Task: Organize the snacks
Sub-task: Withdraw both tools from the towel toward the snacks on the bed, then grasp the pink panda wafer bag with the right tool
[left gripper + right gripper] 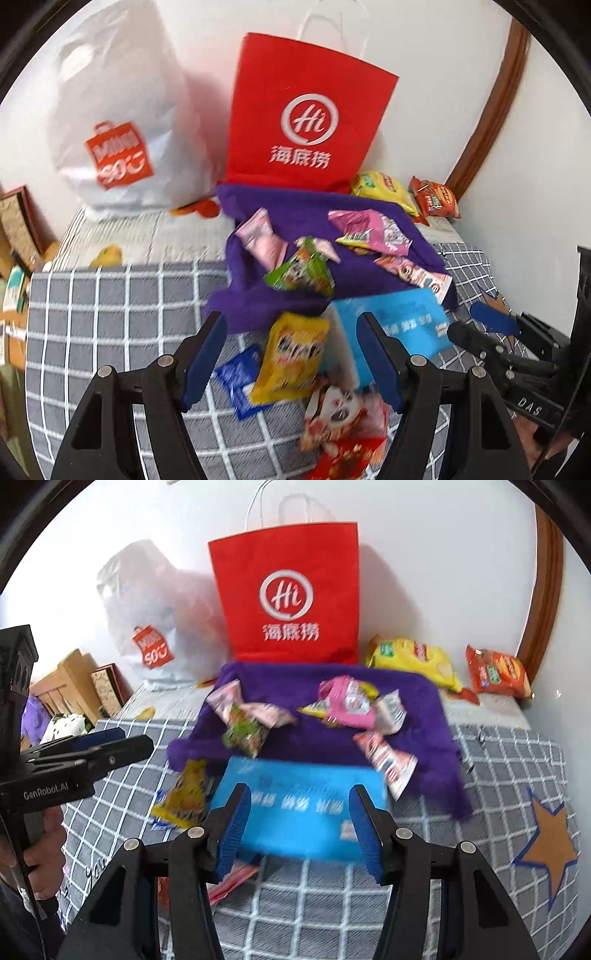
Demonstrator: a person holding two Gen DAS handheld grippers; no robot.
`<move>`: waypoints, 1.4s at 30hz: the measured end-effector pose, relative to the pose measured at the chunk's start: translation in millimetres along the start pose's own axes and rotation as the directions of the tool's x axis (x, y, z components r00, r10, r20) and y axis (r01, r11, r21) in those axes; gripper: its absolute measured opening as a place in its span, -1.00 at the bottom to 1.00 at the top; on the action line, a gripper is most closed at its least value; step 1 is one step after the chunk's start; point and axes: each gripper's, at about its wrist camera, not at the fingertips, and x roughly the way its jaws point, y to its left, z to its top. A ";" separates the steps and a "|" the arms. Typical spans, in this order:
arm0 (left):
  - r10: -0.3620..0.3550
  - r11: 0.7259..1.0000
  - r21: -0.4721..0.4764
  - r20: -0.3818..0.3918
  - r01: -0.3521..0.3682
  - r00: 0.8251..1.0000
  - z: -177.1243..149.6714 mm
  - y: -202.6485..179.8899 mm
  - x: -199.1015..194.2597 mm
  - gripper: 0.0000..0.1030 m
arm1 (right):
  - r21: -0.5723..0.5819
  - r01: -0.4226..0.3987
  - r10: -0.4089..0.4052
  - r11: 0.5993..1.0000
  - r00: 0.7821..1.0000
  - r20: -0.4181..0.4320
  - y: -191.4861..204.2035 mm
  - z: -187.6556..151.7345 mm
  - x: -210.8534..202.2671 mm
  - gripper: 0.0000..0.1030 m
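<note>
A bed (498, 775) covered in grey checked bedding holds scattered snacks. At its far edge, against a white wall, a red paper bag (306, 118) stands upright, with a white plastic bag (118, 122) to its left. A purple cloth (314, 738) lies in front of the red bag, carrying several packets: a pink packet (347, 701), a green packet (245, 736) and pale pink wrappers. A blue box (306, 805) rests at the cloth's near edge. Beside the box, on its left, lie a yellow packet (291, 358) and a small blue sachet (240, 380).

The left tongs (291, 358) are released, jaws apart and gripping nothing, held over the yellow packet. The right tongs (299, 823) are also released and empty, with the blue box showing between the jaws.

Toward the far right corner, a yellow chip bag (413, 657) and an orange chip bag (498, 672) lie beside the red bag.

Only the left wrist view shows a red-and-white cartoon packet (340, 417) nearest the camera. Only the right wrist view shows a brown star (546, 838) printed on the bedding and a hand (40, 849) gripping the left tongs' handle. The pictures are motion-blurred.
</note>
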 end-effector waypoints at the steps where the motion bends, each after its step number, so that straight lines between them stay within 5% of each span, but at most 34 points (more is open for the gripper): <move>1: 0.000 1.000 -0.002 -0.003 0.000 1.000 -3.5 1.4 -0.6 0.38 | -0.004 -0.003 0.003 1.000 1.000 -0.006 2.1 -3.5 0.9 0.07; 15: 0.033 0.998 -0.049 -0.033 -0.035 0.999 -37.8 29.7 -8.7 0.38 | 0.002 -0.079 0.079 0.997 0.994 -0.080 34.1 -53.5 8.7 0.07; 34: 0.020 0.993 -0.111 -0.060 -0.027 0.998 -55.5 52.8 -14.2 0.38 | -0.050 -0.144 0.133 0.988 0.975 -0.175 73.7 -57.1 55.4 0.07; 42: 0.010 0.993 -0.113 -0.061 -0.017 0.998 -57.4 51.0 -16.7 0.38 | -0.101 -0.163 0.143 0.981 0.974 -0.177 86.9 -62.5 57.4 0.29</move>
